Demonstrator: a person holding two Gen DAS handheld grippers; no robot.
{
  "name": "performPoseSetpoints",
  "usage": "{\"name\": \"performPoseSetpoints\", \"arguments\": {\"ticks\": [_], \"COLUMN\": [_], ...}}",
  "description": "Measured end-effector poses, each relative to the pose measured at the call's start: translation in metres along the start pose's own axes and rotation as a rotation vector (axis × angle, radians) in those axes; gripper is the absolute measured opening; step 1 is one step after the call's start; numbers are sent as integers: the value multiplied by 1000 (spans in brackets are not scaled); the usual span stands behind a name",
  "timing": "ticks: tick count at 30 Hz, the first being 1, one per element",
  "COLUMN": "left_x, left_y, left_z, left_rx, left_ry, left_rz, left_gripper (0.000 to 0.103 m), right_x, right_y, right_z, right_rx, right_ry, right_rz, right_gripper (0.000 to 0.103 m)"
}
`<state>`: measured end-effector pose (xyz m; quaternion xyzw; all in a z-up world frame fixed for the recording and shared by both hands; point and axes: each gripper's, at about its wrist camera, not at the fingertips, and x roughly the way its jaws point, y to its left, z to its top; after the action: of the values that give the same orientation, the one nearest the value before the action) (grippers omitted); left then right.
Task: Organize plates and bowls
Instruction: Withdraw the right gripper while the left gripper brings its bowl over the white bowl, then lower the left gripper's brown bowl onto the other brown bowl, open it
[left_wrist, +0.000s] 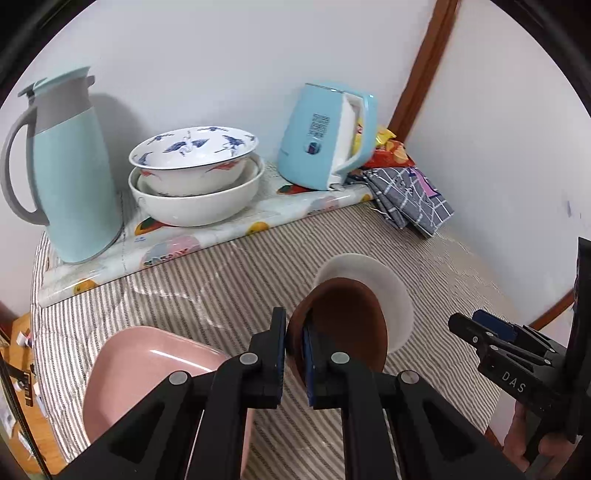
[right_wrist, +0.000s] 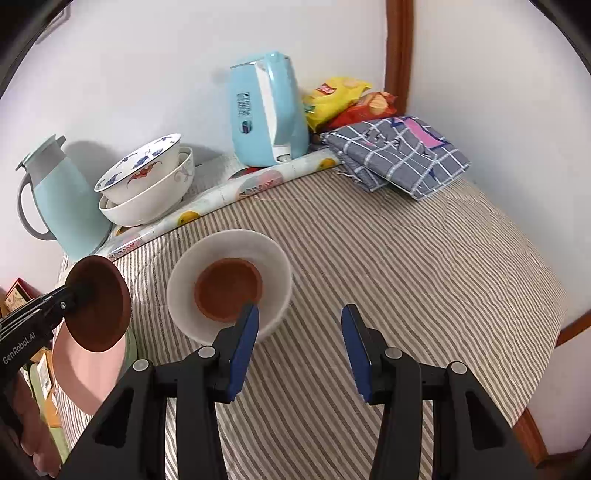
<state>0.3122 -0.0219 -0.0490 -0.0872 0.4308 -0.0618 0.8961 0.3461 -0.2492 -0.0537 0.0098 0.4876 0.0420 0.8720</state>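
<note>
Already the left gripper (left_wrist: 294, 347) has its fingers pinched narrow on the rim of a brown saucer (right_wrist: 99, 302), held tilted in the air above the pink plate (left_wrist: 147, 369). The right gripper (right_wrist: 300, 347) hangs with fingers wide and empty, just beside the white bowl (right_wrist: 273, 258), where a second brown dish (right_wrist: 229, 288) already sits nested. Further back, by the wall, two patterned bowls (left_wrist: 192, 173) stand stacked between the thermos jug (left_wrist: 70, 166) and the blue kettle (left_wrist: 325, 136). Judging by this, stacking is well under way: the held saucer likely belongs with its twin, and the pink plate on the striped surface (right_wrist: 369, 258) remains unsorted.
</note>
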Motion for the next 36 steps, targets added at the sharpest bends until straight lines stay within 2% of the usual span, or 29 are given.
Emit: {"name": "performPoseSetpoints", "arguments": {"ticks": [12,23,36], "left_x": [11,41,76], "left_y": [-30,-45,-53], "left_z": [-1,4,16], "left_rx": [43,75,90], "left_ry": [18,50,87], "left_rz": [-13,-14,13], "left_gripper": [9,9,9], "right_x": [-9,11,19], "right_y": [-37,-64,-73], "right_z": [-16,-32,-36], "right_rx": [40,85,113], "right_ry": [-7,35,38], "right_rz": [-29,-34,-19], "right_gripper": [46,47,47]}}
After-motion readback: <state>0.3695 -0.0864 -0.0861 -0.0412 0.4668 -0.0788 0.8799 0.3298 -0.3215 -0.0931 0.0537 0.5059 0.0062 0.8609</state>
